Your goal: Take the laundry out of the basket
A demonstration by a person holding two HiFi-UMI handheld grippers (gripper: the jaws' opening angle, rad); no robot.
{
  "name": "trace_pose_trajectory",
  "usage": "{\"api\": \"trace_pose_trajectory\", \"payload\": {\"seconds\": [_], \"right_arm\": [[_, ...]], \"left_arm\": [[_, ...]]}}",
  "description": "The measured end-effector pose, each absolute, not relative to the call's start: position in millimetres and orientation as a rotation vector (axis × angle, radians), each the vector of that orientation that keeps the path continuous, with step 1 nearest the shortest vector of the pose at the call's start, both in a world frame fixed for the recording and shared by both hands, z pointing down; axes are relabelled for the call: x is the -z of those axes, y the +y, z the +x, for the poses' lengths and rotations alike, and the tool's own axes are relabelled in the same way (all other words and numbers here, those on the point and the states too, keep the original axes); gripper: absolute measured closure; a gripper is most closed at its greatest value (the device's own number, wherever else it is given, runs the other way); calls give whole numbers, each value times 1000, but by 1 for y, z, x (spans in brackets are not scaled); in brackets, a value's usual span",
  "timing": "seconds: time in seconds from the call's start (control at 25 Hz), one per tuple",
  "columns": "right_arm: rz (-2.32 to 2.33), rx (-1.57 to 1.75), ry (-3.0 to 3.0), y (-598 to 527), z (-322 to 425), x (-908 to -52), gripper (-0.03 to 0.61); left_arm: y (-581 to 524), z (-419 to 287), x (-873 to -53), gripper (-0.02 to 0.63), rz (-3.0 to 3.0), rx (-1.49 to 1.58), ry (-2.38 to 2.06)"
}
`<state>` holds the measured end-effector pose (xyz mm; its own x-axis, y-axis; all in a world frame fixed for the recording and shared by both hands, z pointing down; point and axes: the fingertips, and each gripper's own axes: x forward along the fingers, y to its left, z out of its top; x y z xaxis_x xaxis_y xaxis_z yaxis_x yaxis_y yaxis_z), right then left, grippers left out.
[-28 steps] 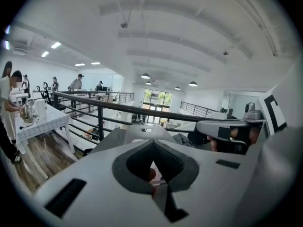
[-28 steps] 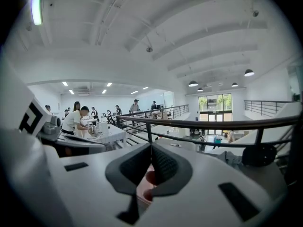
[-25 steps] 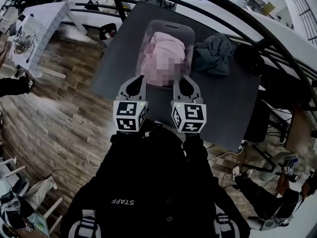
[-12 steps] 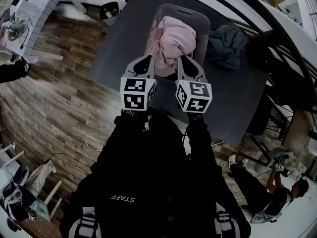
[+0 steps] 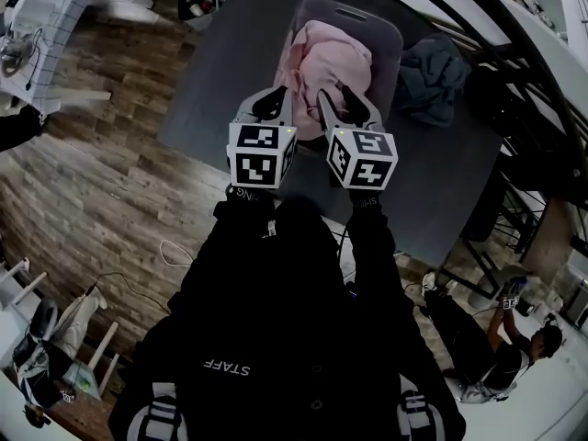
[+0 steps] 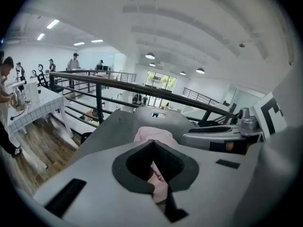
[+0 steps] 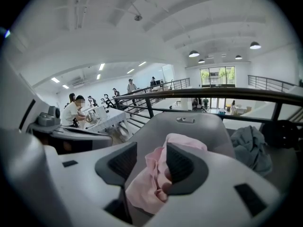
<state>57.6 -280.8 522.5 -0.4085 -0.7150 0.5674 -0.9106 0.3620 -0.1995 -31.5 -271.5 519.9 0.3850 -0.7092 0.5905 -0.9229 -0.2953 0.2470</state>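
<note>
The pink laundry is sitting heaped in the basket on the worktop; I'm judging it soft, light and floppy. I'm holding the right tool spread around a raised fold, a good place to grip, while the left tool is resting closed tip to tip.

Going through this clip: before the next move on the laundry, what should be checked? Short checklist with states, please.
1. Left gripper shut on the pink cloth garment: ok, its jaws meet at the tips with pink fabric between them.
2. Right gripper closed on the garment: not ok, jaws apart, fabric in the gap.
3. Garment out of the grey plastic basket: not ok, it lies inside.
4. Drop space on the dark grey table: ok, bare surface left of the basket.
5. Crumpled blue-grey cloth out of the way: ok, it lies right of the basket.
6. More laundry underneath: cannot tell.
</note>
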Motion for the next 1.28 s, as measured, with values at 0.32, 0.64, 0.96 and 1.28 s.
{"api": "trace_pose_trajectory", "payload": {"seconds": [0.32,0.64,0.96,1.28], "right_arm": [[1326,-788,-2181,-307,50,-564,274],[1279,-816,-2108,-328,49,-604,196],[1232,-853,-1994,-334,57,-660,118],[1120,-838,-1864,-335,57,-715,7]], "left_arm": [[-300,-44,-529,613,2062,-513,-1407],[-319,-51,-537,612,2044,-507,-1420],[-321,-58,-546,612,2014,-501,-1435],[-316,-63,-554,612,1994,-504,-1431]]}}
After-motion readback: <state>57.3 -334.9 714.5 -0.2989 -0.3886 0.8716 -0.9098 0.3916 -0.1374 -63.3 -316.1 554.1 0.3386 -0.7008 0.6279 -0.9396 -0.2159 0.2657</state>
